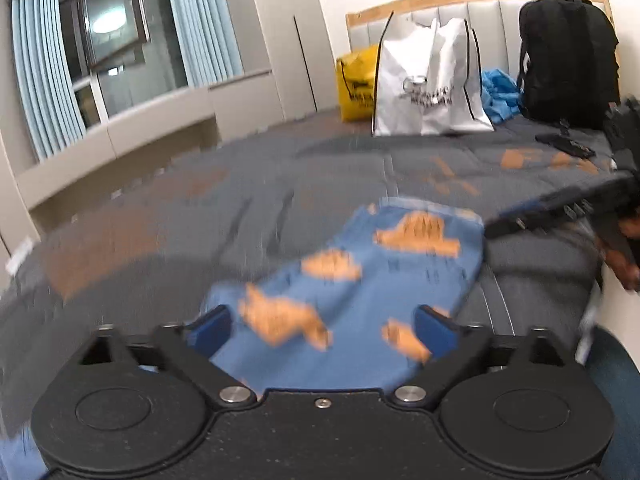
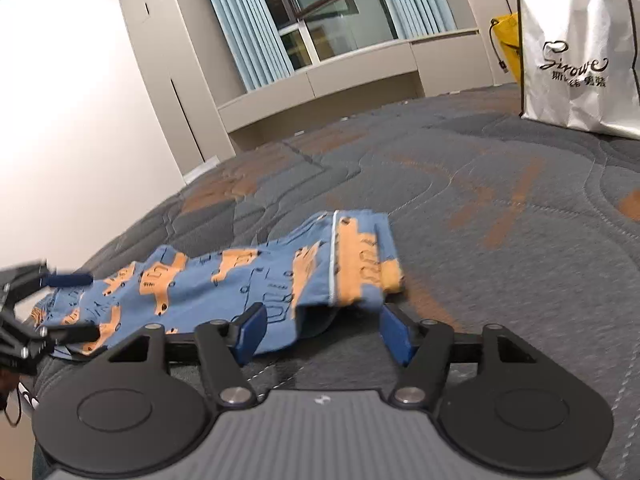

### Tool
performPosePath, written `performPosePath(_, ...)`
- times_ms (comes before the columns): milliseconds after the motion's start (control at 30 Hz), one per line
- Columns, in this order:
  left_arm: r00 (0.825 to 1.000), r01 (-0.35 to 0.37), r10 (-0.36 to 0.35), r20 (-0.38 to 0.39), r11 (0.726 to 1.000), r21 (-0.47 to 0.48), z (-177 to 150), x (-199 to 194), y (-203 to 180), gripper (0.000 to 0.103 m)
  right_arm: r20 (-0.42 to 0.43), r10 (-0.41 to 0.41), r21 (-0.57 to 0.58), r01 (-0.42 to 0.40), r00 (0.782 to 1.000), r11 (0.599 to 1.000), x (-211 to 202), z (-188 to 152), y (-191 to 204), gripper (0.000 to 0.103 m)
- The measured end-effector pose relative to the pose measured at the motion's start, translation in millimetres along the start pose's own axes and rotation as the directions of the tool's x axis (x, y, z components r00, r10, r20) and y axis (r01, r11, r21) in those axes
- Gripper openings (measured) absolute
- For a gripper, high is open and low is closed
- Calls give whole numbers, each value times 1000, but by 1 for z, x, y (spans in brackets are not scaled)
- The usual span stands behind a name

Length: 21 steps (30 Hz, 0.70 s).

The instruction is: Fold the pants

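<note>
Left gripper (image 1: 322,326) is pointing slightly downward with jaws standing wide apart, blue pads (image 1: 212,326) not pressing on anything. Right gripper (image 2: 322,332) is angling down the same way, jaws also spread, pads (image 2: 252,330) clear of contact. In the left wrist view the right gripper is showing at the right edge, blurred, with a hand (image 1: 624,260) gripping its handle. In the right wrist view the left gripper is sitting at the left edge, fingers (image 2: 68,280) apart.

Open right claw (image 2: 324,332) before pants (image 2: 224,280)
</note>
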<state>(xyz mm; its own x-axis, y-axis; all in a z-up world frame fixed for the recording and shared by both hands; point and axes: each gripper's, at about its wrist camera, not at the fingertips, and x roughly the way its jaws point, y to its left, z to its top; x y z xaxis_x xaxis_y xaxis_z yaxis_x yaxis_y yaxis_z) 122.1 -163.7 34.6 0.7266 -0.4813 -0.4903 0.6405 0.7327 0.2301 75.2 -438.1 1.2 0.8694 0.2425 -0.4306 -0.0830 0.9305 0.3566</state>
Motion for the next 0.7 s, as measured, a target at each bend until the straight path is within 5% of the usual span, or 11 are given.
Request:
performPosePath(67,1000,22,-22,17,1000,0,16,19,-3,103,18,-6,7,6,1000,1000,-3,4,-4,91)
performPosePath(333,990,141,-141,2,989,-43,61,118,-13,102,33,-213,-250,214,977,944,-1,1,5,103)
performPosePath(500,967,253,-254,-34,967,-41,87,160,-15,103,96,-290,-424,302,952,854,8,-2,12,103)
performPosePath(700,919,375,-383,-97,923,-87,104,199,-7,102,175,-278,-638,324,944,698,23,-20,35,99)
